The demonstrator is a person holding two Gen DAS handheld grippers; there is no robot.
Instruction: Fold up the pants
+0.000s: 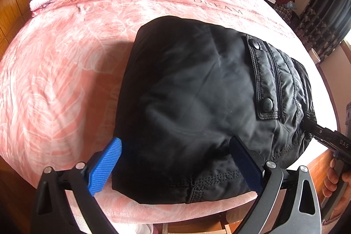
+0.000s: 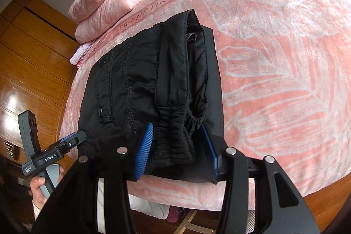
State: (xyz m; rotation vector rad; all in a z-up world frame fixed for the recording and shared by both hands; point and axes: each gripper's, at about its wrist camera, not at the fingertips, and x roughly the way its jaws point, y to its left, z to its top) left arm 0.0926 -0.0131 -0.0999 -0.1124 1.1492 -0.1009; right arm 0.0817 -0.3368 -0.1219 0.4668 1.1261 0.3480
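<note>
Bedspread (image 2: 274, 47) below, right claw (image 2: 177, 150) straddles pants (image 2: 142, 80).

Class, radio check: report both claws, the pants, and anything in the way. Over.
Left claw open, straddling the near hem. Right claw around the bunched waistband; grip unclear. Black pants folded on the pink bedspread. Nothing in the way.

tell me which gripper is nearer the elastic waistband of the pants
Right. The right gripper has its fingers either side of the elastic waistband; the left gripper straddles the folded pants' hem edge, away from it.
</note>
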